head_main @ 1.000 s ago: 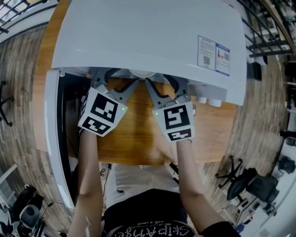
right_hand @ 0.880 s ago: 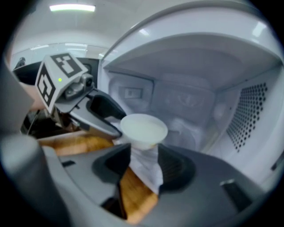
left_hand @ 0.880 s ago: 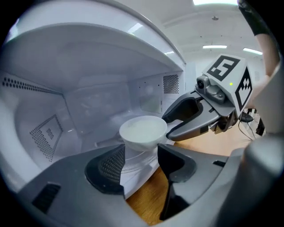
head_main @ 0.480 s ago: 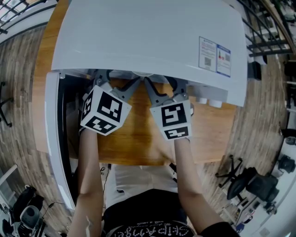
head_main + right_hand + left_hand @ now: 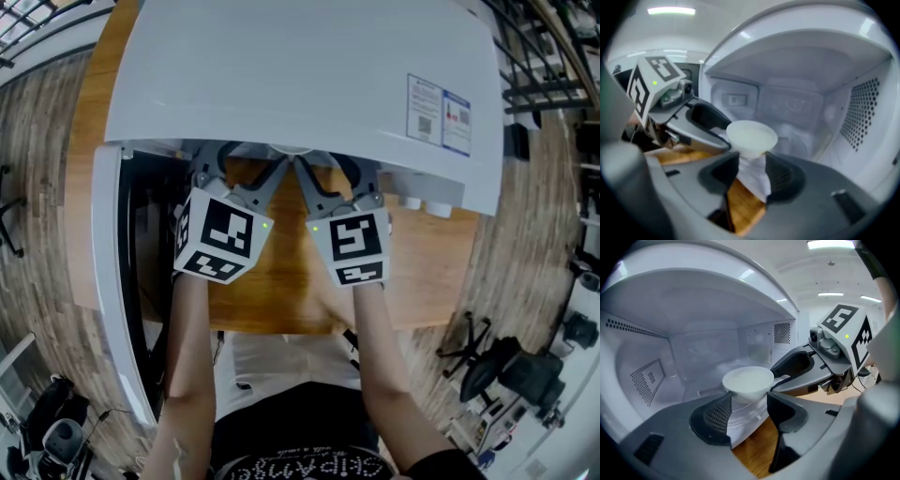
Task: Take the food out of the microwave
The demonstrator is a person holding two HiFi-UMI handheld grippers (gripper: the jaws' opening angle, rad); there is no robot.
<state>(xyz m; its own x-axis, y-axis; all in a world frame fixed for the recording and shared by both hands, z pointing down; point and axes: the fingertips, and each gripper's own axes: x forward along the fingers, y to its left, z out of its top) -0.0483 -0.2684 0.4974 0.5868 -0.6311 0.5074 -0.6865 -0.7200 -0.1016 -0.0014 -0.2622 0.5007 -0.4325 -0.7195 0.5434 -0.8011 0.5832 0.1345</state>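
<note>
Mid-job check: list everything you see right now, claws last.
table: one, wooden, under the microwave
microwave: one, white, on the table
door: one, white-framed, swung open at left
bowl: one, white, inside the microwave
knobs: two, white, microwave's front right
stickers: two, blue-and-white, microwave top
left claw: one, grey, open, jaws just closed slightly, bowl's base between its tips, ungripped
right claw: one, grey, open, jaws just closed slightly, bowl's base between its tips, ungripped
</note>
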